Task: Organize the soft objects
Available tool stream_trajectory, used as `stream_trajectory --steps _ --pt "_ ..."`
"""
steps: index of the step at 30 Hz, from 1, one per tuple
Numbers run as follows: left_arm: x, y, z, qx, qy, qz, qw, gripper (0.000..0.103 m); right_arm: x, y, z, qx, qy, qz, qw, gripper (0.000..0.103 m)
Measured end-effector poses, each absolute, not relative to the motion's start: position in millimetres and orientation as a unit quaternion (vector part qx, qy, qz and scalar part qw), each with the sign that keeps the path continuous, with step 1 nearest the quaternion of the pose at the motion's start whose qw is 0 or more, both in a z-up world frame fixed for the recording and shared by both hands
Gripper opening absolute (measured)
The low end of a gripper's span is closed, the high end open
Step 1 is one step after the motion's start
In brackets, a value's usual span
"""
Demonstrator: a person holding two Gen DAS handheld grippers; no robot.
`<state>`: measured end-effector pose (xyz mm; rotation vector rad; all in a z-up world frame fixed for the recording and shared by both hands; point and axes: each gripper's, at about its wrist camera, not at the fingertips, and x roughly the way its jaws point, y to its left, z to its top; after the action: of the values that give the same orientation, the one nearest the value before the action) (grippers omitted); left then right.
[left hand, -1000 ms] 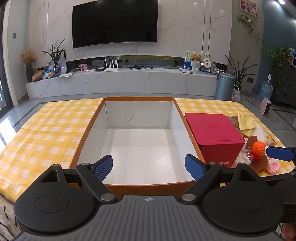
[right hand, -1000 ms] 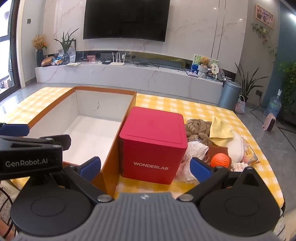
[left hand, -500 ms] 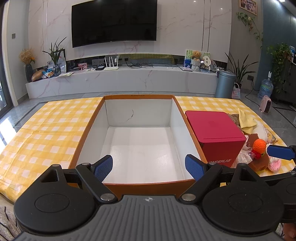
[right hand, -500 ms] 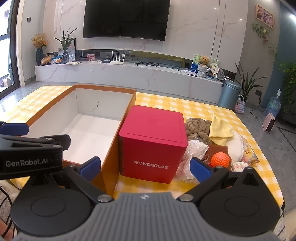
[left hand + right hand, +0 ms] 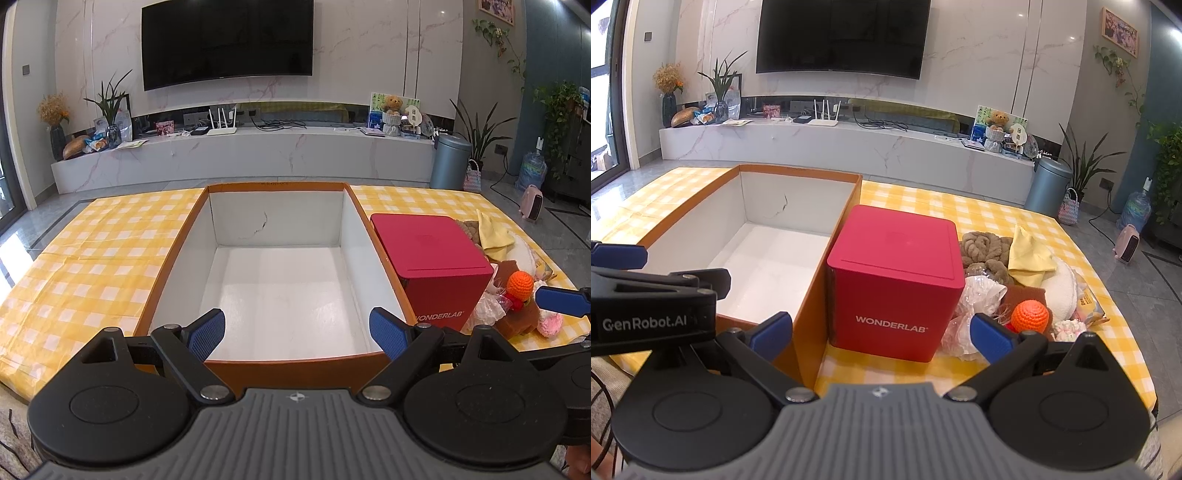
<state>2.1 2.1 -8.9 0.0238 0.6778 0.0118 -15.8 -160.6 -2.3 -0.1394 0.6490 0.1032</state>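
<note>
A large orange box with a bare white inside [image 5: 280,291] [image 5: 768,266] stands in the middle of the yellow checked table. To its right sits a red WONDERLAB box [image 5: 432,266] [image 5: 897,280]. Beyond that lies a heap of soft things: an orange crochet ball [image 5: 1030,315] [image 5: 520,283], a brown braided plush [image 5: 982,251], a yellow cloth [image 5: 1030,254], a white pad [image 5: 1062,286] and crinkled clear plastic [image 5: 975,306]. My left gripper [image 5: 297,332] hangs open over the orange box's near edge. My right gripper [image 5: 881,332] is open in front of the red box, holding nothing.
The yellow checked table [image 5: 92,254] stretches left of the orange box. Behind it runs a low marble shelf [image 5: 240,151] under a wall television [image 5: 227,40]. A grey bin [image 5: 1047,186] and a pink heater [image 5: 1128,243] stand on the floor at the right.
Both grippers have drifted slightly upward and back, so the boxes sit a little lower in view. Both stay open and nothing on the table has moved.
</note>
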Motion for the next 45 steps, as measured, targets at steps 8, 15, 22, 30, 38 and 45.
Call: stream_trajectory --steps 8,15,22,30,38,45 --pt "3 1 -9 0.005 0.323 0.003 0.946 0.103 -15 -161 -5 -0.069 0.324 0.05 0.942 0.1" --pt "4 -1 -10 0.01 0.328 0.009 0.944 0.103 -13 -159 -7 -0.075 0.328 0.047 0.941 0.1" --pt "5 -7 -7 0.018 0.345 0.008 0.938 0.103 -17 -167 -9 -0.074 0.327 0.048 0.941 0.1" --pt "2 -21 21 0.031 0.319 -0.009 0.947 0.103 -28 -230 -3 -0.024 0.326 -0.002 0.945 0.1" --pt "25 -72 49 0.063 0.326 -0.072 0.94 0.103 -16 -333 -3 0.042 0.349 -0.068 0.934 0.1" --pt "59 -124 55 0.07 0.371 -0.145 0.915 0.103 -3 -374 -12 0.026 0.384 -0.061 0.921 0.1"
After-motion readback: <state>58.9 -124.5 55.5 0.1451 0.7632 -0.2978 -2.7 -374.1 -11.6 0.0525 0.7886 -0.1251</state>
